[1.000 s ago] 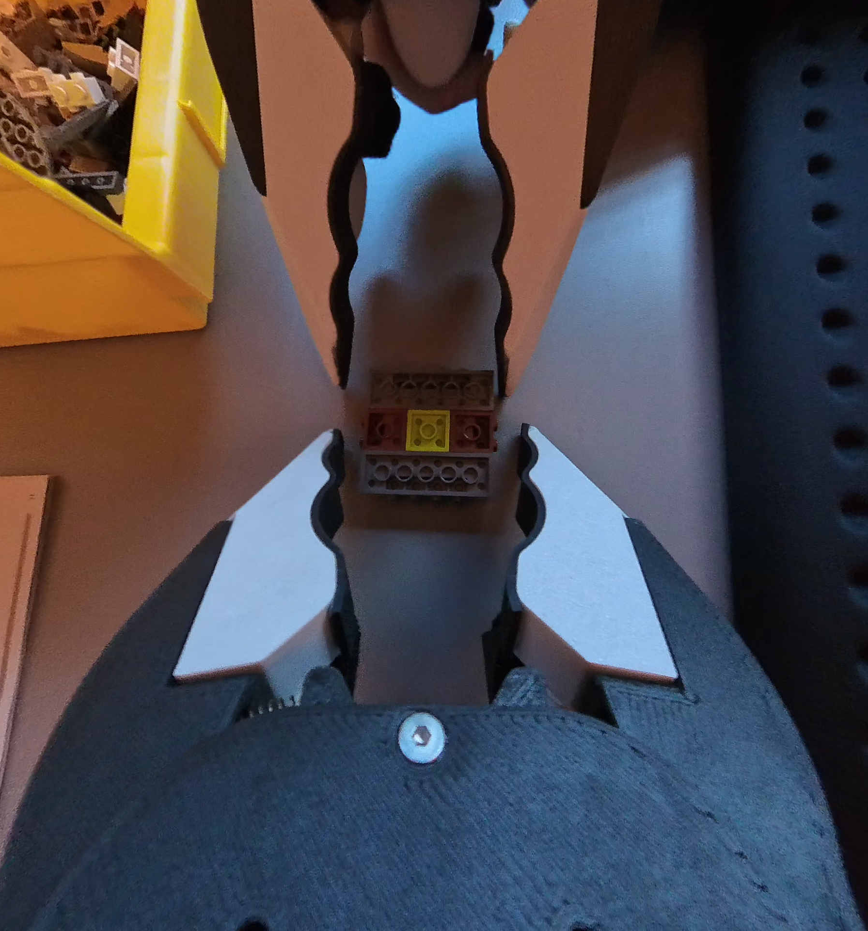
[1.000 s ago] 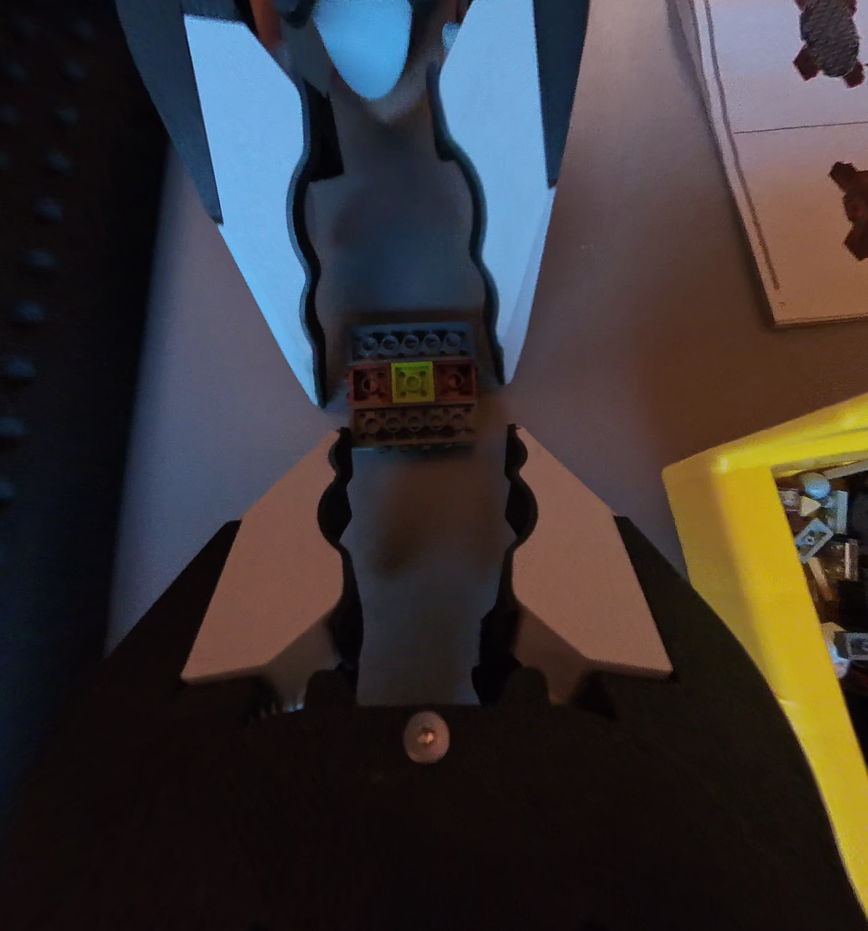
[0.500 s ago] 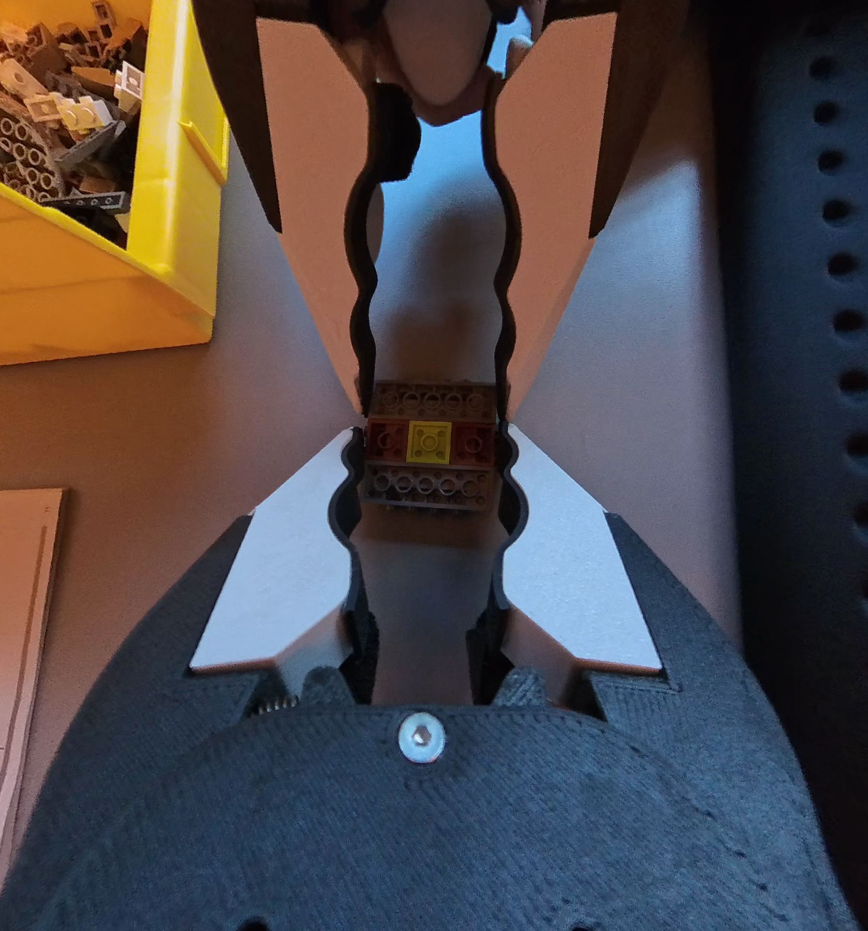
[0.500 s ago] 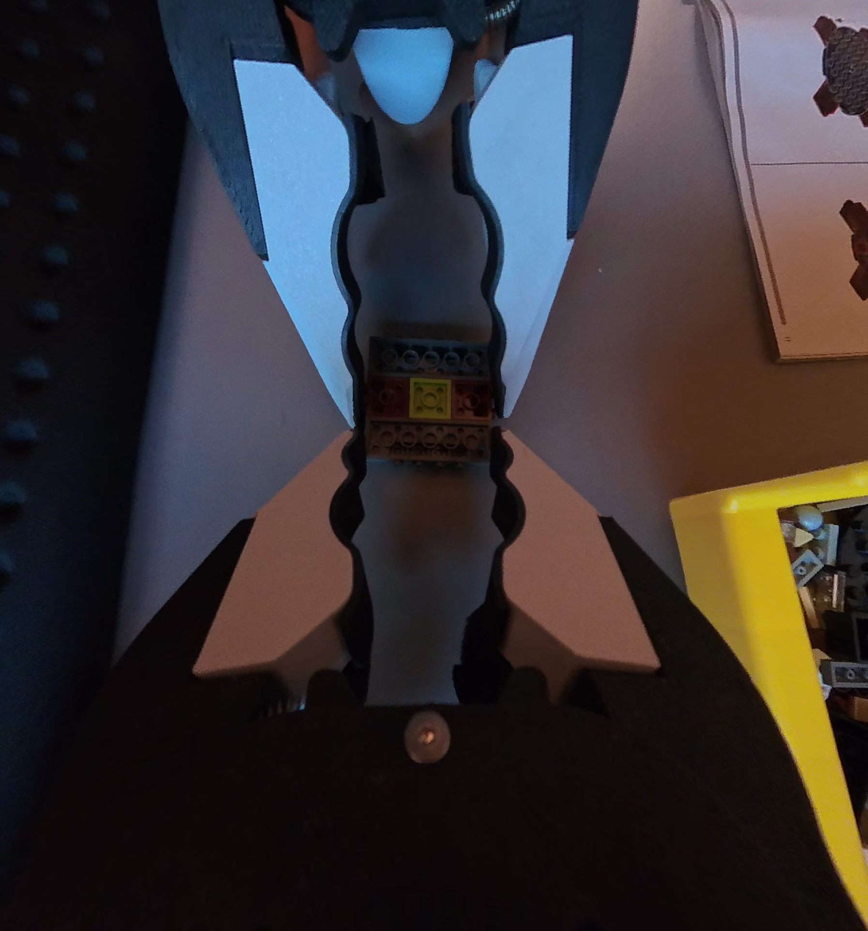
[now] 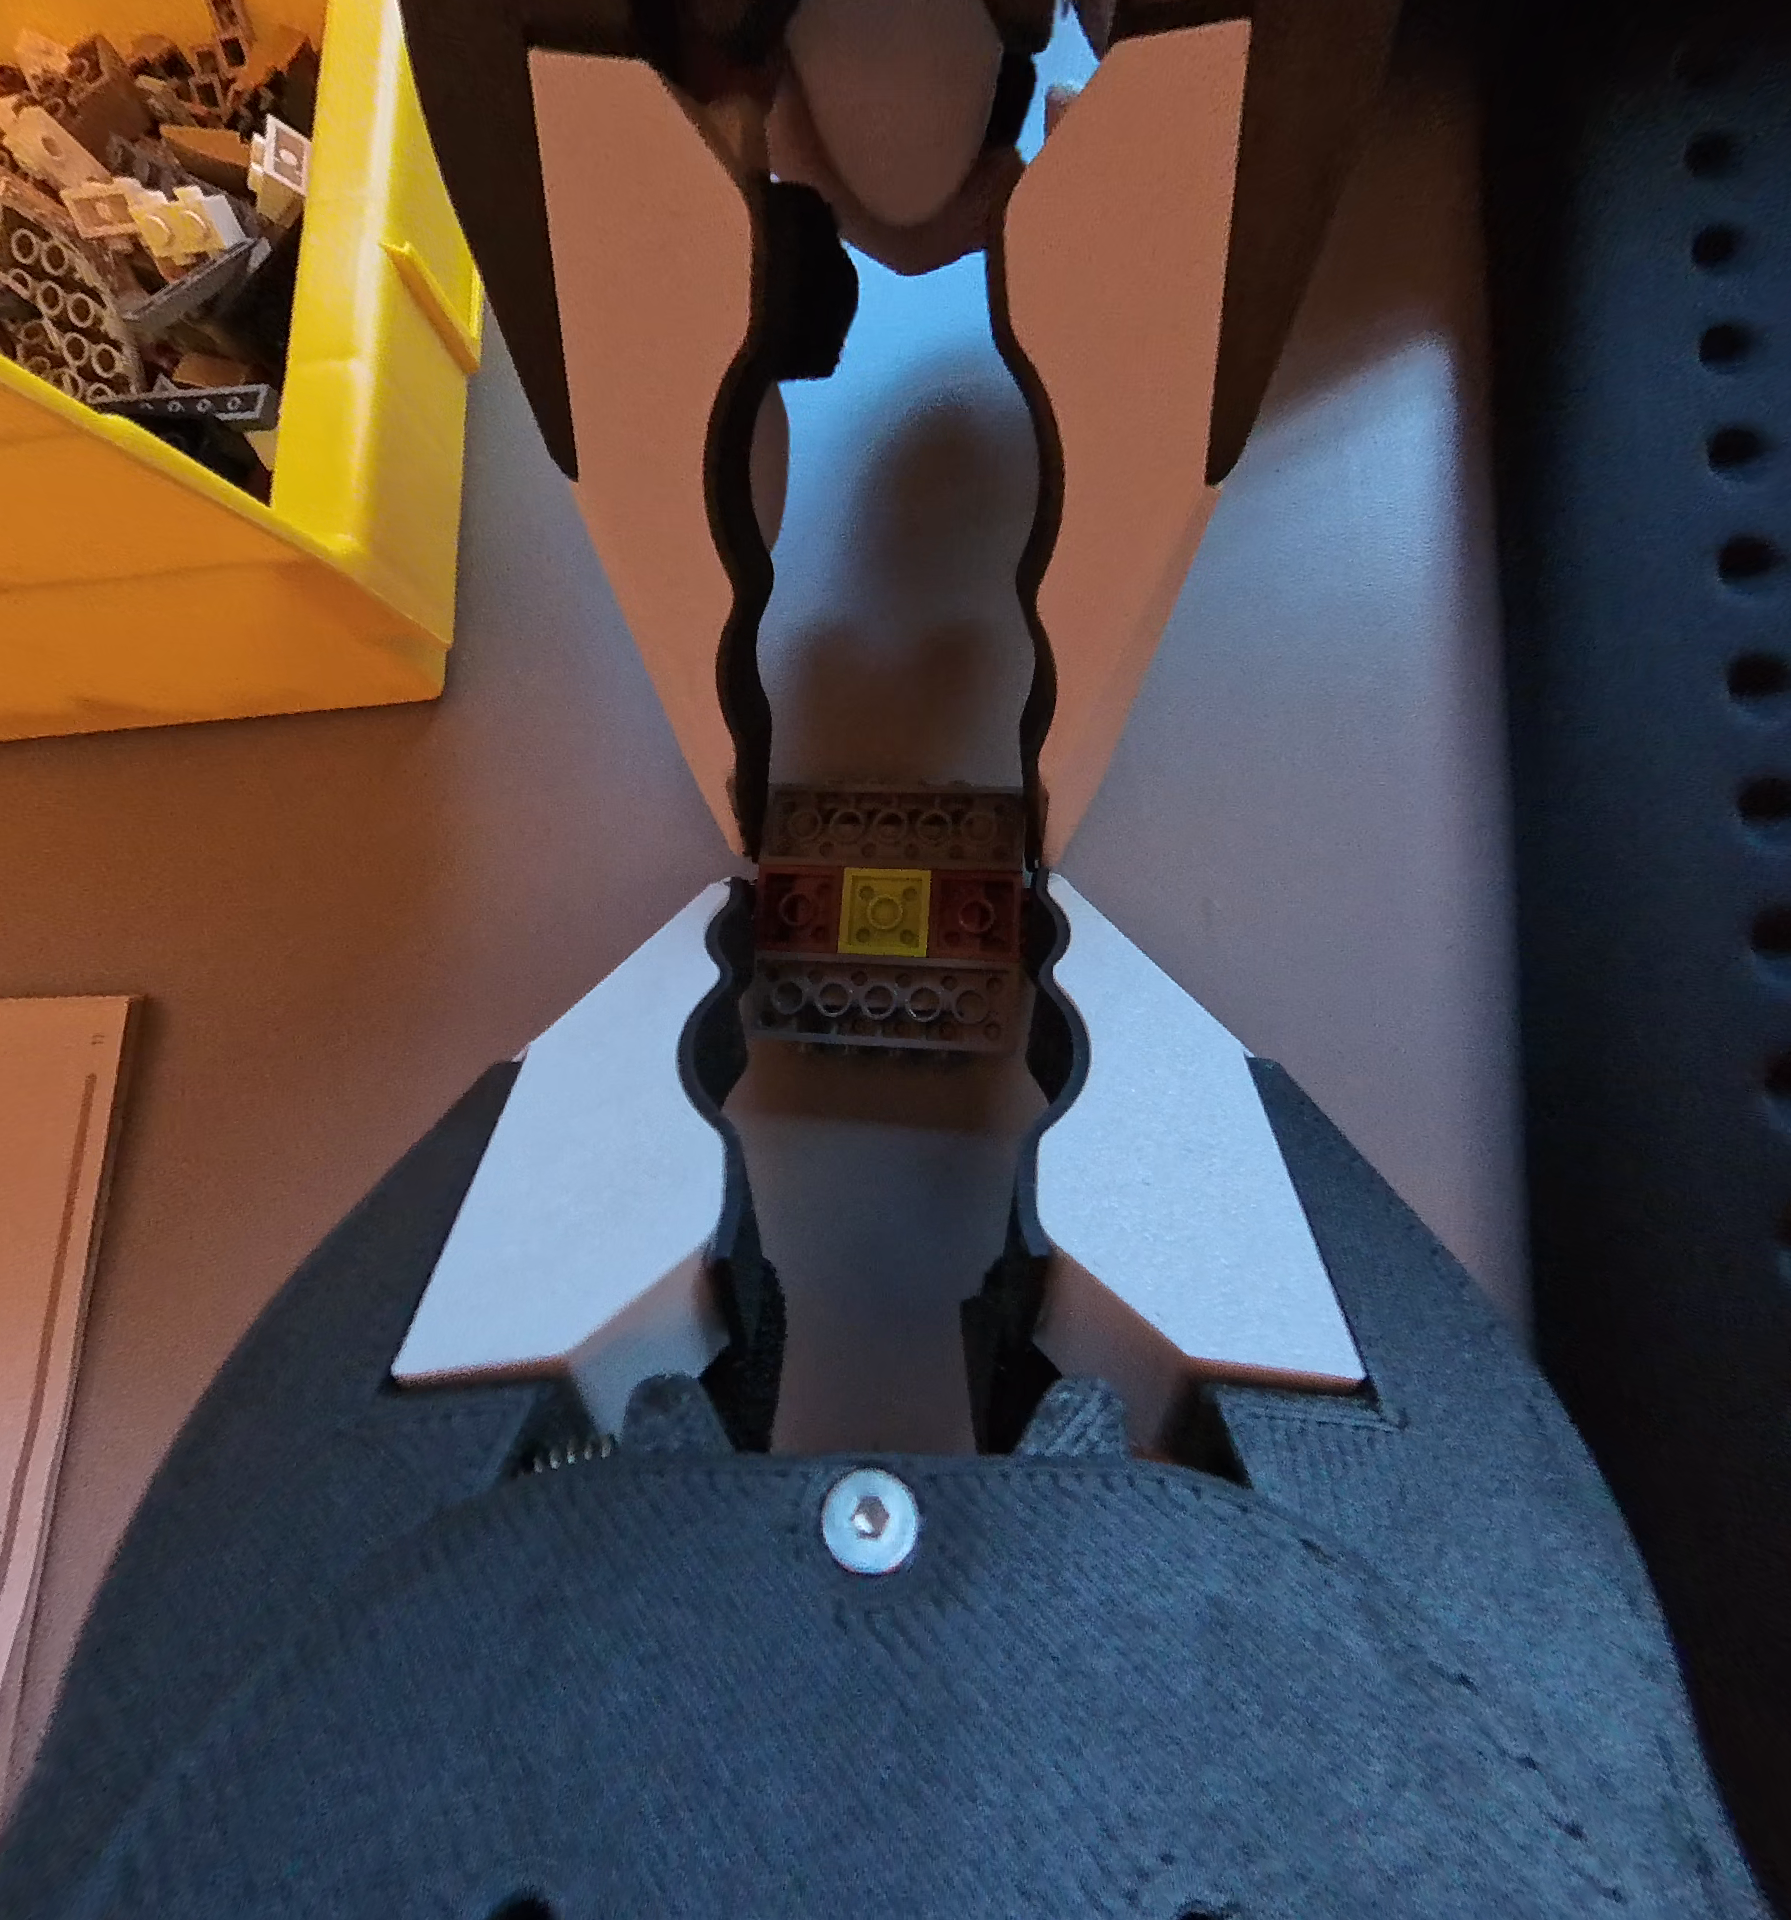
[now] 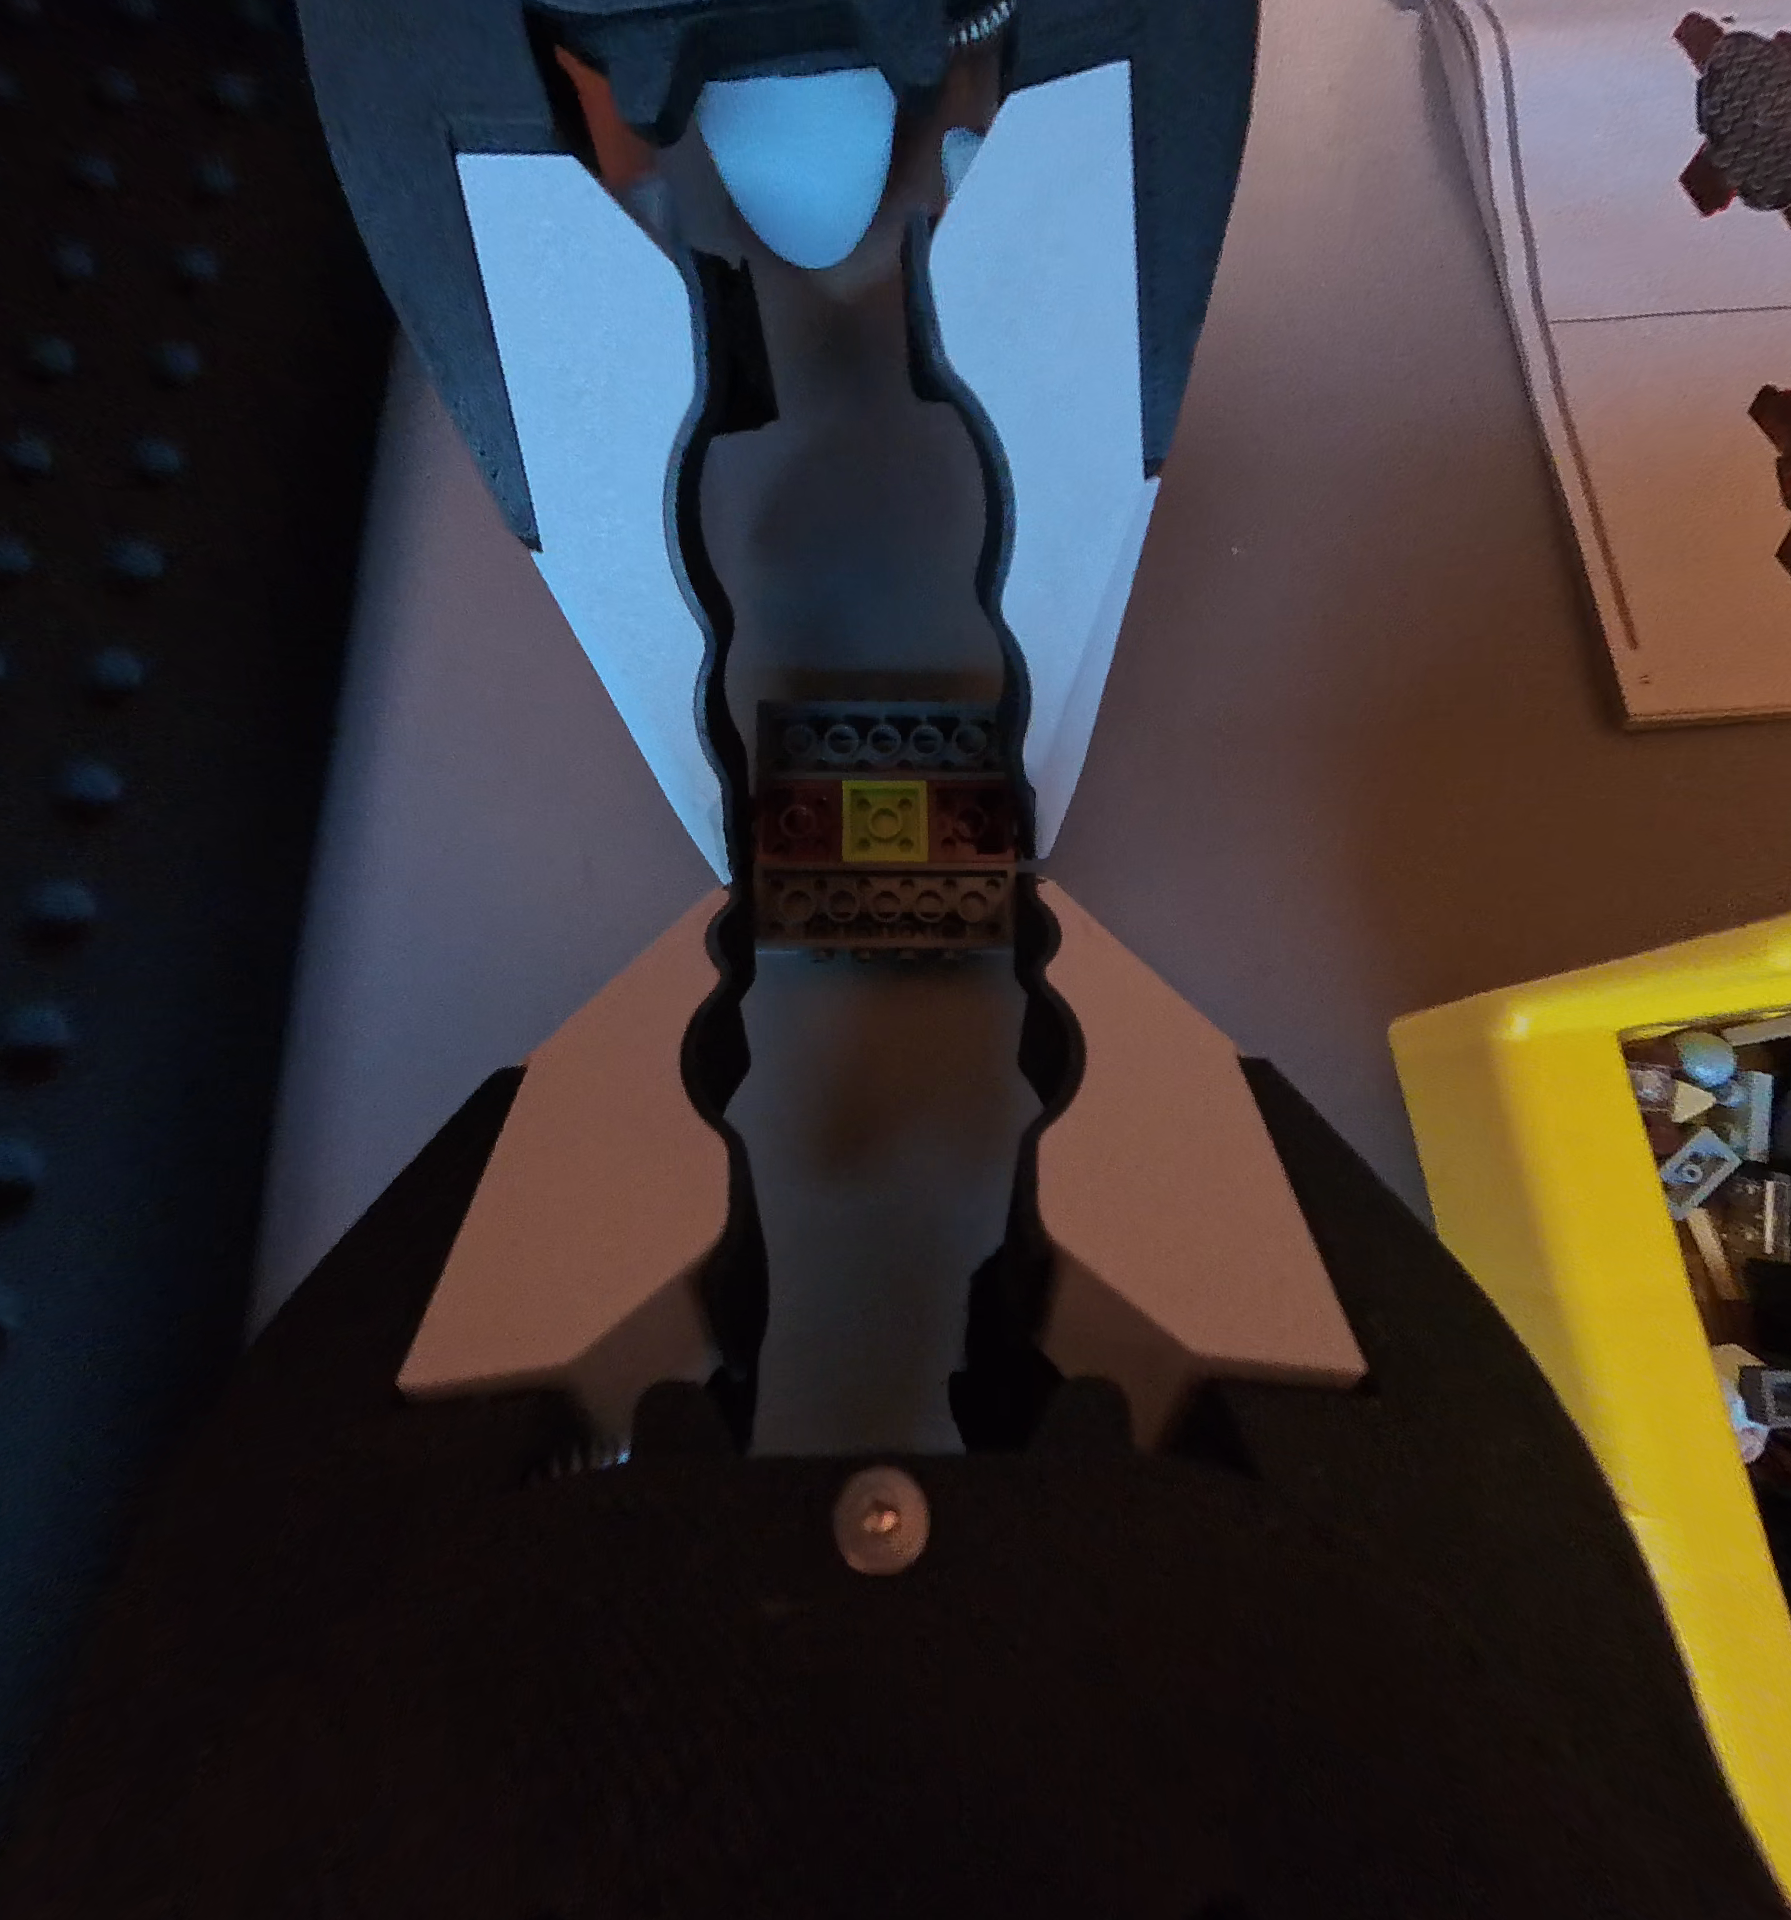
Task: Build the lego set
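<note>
A small lego assembly lies on the grey table: two grey studded rows with a dark red row between them and a yellow tile in the middle. My left gripper is shut on its near part, with the fingers against its short ends. My right gripper comes from the opposite side and grips the far grey row. In the right wrist view the assembly sits between my right gripper and the left gripper, tip to tip.
A yellow bin of loose pieces stands at the far left of the left wrist view and at the right in the right wrist view. An instruction booklet lies beside it. A dark studded mat borders the other side. Left and right tips are no more than a few centimetres apart.
Both grippers were open around the assembly one second ago. They have moved toward each other and closed onto its ends. The assembly has stayed in place.
</note>
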